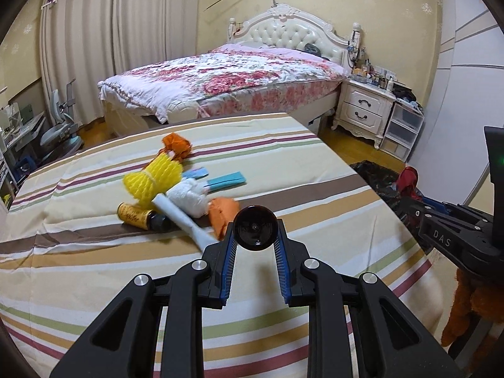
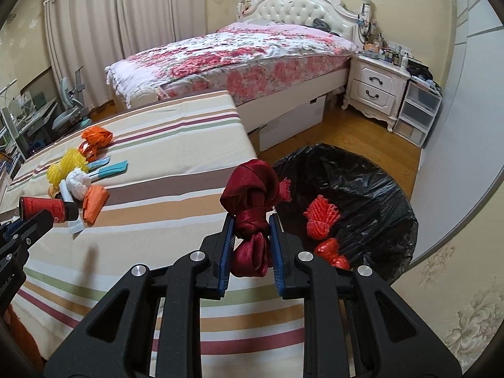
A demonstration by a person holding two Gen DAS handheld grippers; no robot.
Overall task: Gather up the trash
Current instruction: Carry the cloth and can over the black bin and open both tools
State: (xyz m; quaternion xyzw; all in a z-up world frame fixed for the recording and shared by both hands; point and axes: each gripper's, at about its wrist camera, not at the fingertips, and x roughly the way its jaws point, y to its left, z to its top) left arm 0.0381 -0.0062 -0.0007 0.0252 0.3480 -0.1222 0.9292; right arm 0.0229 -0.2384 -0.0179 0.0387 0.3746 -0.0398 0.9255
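— What have you got?
— My right tool (image 2: 251, 236) is clamped on a knotted dark red cloth (image 2: 250, 195), above the worktop (image 2: 176, 145) edge beside the black trash bag (image 2: 371, 189).
— And the left?
— My left tool (image 1: 255, 233) grips a red bottle (image 2: 47, 209); more trash lies on the worktop.
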